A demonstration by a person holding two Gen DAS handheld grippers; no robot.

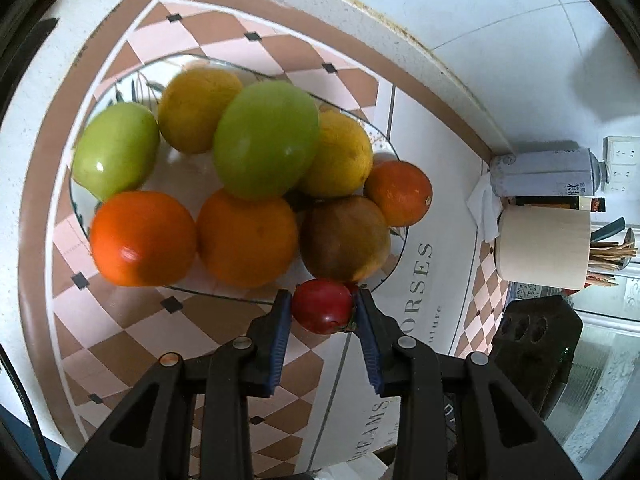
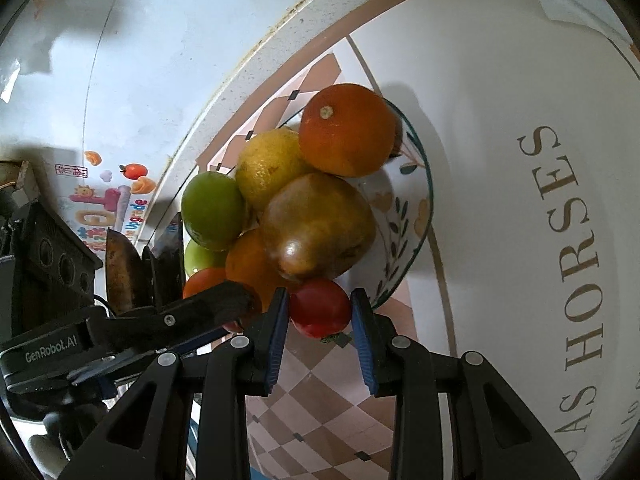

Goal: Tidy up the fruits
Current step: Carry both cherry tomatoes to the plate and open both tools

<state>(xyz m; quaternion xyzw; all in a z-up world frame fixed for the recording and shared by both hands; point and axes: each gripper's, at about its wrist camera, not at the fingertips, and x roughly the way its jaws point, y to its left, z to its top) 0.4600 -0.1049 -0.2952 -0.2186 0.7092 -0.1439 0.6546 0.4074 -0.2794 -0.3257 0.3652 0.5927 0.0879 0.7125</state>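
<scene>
A patterned glass bowl [image 1: 384,148] holds several fruits: green apples [image 1: 264,140], oranges [image 1: 144,240], yellow lemons [image 1: 196,108] and a brownish pear [image 1: 344,236]. A small red tomato [image 1: 324,306] sits at the bowl's near rim between the blue pads of my left gripper [image 1: 323,312], which is shut on it. In the right wrist view the same tomato [image 2: 320,308] sits between the pads of my right gripper [image 2: 320,320], with a slight gap on the right side. The left gripper [image 2: 192,320] reaches in from the left there. The bowl's rim [image 2: 424,216] shows beyond.
The bowl stands on a checked, lettered mat [image 1: 424,272] on a white counter against a tiled wall. At the right stand a spray can [image 1: 548,176], a paper roll [image 1: 544,244], a chopstick holder [image 1: 612,256] and a black block [image 1: 532,332].
</scene>
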